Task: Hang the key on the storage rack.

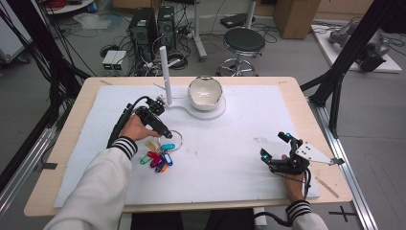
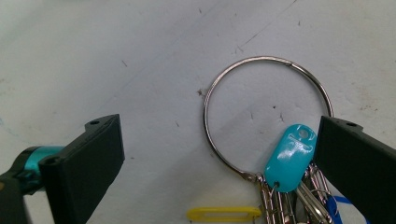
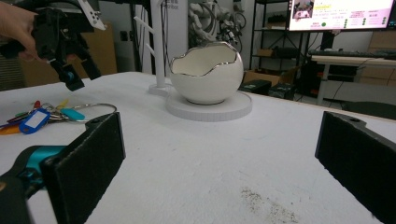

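From my seat, the key ring (image 2: pixel 268 114) reads as thin polished metal, bright and smooth. The turquoise tag (image 2: pixel 290 157) on it is glossy plastic, and so is the yellow tag (image 2: pixel 224 213) near it. The white mat (image 1: pixel 230 143) looks matt and faintly rough, flecked with scuffs and specks. Around it the table (image 1: pixel 306 110) edge is pale, smooth wood. The egg-shaped bowl (image 3: pixel 206 72) at the far side looks like glazed ceramic, shiny, with a silvery metallic rim. I see matt black pads (image 3: pixel 86 163) on my right gripper.
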`<state>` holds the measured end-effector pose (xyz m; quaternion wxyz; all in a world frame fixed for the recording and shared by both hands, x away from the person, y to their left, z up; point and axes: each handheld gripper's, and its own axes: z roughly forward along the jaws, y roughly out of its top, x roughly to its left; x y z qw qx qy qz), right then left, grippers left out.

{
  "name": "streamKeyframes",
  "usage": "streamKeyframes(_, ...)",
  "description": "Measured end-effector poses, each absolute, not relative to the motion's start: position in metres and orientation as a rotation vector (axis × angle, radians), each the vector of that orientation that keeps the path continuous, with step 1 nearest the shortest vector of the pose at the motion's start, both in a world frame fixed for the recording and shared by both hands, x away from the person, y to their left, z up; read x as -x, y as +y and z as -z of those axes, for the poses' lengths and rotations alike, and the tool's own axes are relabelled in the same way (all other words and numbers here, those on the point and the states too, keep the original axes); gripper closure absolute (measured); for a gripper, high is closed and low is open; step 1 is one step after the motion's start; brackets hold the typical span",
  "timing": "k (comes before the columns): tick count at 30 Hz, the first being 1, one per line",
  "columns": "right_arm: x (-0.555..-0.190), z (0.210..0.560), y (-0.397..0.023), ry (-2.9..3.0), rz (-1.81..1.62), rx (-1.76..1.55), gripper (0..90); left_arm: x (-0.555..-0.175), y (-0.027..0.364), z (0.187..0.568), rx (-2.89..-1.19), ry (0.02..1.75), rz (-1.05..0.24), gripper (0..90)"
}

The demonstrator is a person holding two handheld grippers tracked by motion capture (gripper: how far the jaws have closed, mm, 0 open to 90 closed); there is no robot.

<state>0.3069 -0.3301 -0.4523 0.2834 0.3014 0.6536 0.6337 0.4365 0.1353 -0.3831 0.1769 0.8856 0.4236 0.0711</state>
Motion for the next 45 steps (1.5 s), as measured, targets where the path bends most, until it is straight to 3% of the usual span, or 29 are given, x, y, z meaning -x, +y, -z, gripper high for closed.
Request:
streamKeyframes(9, -0.307, 0.452, -0.330, 1.748, -1.697, -0.806, 1.0, -0.438, 0.131, 0.394, -2.530, 1.273, -0.148, 2.8)
streamKeyframes(12, -0.307, 0.452, -0.330, 1.749, -1.697, -0.805, 1.0, -0.438, 0.130, 0.398, -2.528, 1.302, -0.127, 9.1)
streamKeyframes(26, -0.307, 0.452, -0.330, 1.748, -1.698, -0.806, 1.0, -0.439, 0.129, 0.400, -2.536, 1.376, -0.096, 18.2)
streamKeyframes(45, -0.307, 0.452, -0.330, 1.748, -1.695, -0.802, 1.0, -0.442, 0.126, 0.400, -2.550, 1.468, -0.067, 44.0)
